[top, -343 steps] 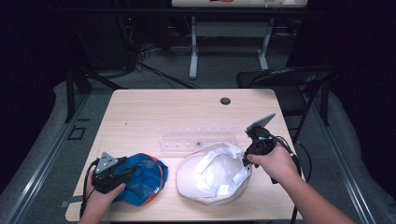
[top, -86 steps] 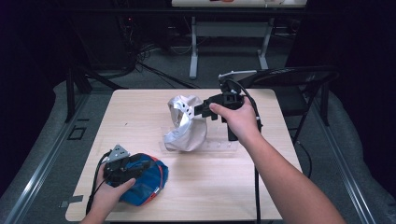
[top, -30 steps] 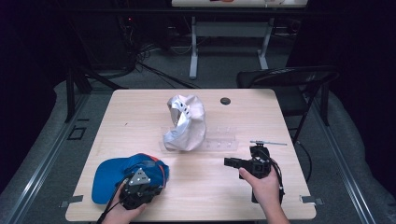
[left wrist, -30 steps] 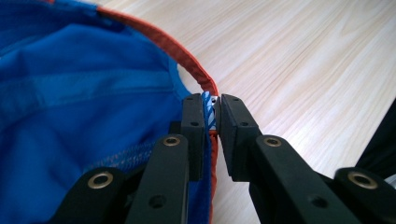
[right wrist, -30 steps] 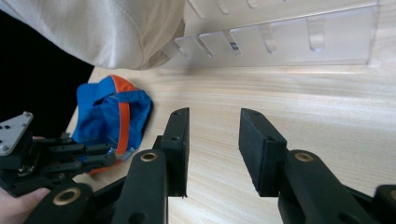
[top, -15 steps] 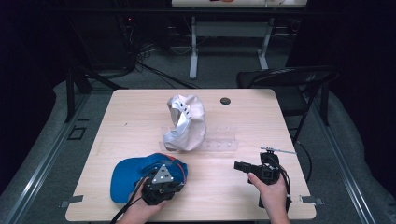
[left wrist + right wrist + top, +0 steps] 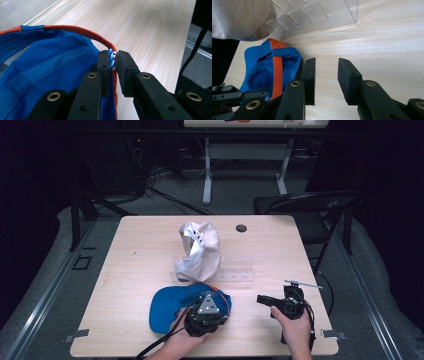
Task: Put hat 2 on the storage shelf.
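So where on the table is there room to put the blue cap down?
The table's left side beside the white cap is bare, and so is the right side past the clear rack. The middle front is crowded: blue cap and both tongs.

**Blue cap on the table**

The blue cap [image 7: 172, 306] with orange-red trim lies flattened and open side up, near the front edge of the table [image 7: 130, 250]. Its rim is pinched at the right side, just before the clear rack [image 7: 235, 270].
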Motion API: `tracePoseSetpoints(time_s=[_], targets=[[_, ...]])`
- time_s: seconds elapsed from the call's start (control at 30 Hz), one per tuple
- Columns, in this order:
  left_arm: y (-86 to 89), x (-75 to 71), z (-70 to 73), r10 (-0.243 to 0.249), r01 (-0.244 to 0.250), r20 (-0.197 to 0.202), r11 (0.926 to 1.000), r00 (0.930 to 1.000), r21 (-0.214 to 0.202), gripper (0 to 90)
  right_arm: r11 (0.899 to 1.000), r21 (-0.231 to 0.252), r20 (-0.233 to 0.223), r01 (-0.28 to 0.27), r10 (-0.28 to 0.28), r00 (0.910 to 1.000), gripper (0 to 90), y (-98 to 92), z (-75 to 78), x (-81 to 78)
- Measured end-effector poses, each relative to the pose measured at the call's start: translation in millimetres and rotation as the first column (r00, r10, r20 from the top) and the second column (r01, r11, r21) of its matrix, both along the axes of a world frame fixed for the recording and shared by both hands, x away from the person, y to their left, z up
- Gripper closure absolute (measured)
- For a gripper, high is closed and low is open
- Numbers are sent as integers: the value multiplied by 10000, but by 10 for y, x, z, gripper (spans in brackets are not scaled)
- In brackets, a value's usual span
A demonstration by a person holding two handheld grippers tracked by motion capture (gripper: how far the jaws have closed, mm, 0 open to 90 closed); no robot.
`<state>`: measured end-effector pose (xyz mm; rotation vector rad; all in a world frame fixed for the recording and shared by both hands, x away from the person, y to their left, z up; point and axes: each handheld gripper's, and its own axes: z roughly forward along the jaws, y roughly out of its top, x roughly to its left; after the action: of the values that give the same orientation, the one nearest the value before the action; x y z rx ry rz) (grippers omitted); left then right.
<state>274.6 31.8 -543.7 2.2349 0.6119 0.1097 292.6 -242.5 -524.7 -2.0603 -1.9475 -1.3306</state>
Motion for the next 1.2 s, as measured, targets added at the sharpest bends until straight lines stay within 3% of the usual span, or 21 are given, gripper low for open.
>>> tracePoseSetpoints(time_s=[0.17,0.33,0.37,0.47,0.53,0.77,0.93,1.1,1.2], targets=[[-85,8,-35,-99,99,47,9999,9999,66,792,10000,-59,-42,51,-52,10000,682,-23,-28,5],[-16,48,-59,186,-185,-128,9998,9997,32,739,10000,-40,-109,32,-32,9999,692,-35,-44,10],[10,55,-51,211,-212,-166,9998,9996,-52,693,10000,-82,-204,-24,22,9998,693,-38,-46,11],[103,43,11,319,-318,9,9993,9995,-186,625,10000,-59,-155,-21,21,9999,693,-21,-51,10],[198,31,71,332,-328,159,9991,9993,-267,604,9998,-81,-157,-155,153,9998,690,-11,-43,9],[664,-1,195,1133,-1111,407,9924,9927,-532,597,9993,-18,-162,-383,383,9991,692,77,-40,8],[975,4,183,1637,-1625,441,9863,9855,-291,599,9973,60,-197,-735,736,9971,693,153,-29,15],[1263,30,192,2070,-2072,563,9783,9767,-26,597,9916,204,-414,-1277,1285,9908,668,254,-61,41],[1439,57,182,2471,-2468,536,9690,9675,-120,598,9892,239,-485,-1443,1453,9882,663,334,-83,59]])
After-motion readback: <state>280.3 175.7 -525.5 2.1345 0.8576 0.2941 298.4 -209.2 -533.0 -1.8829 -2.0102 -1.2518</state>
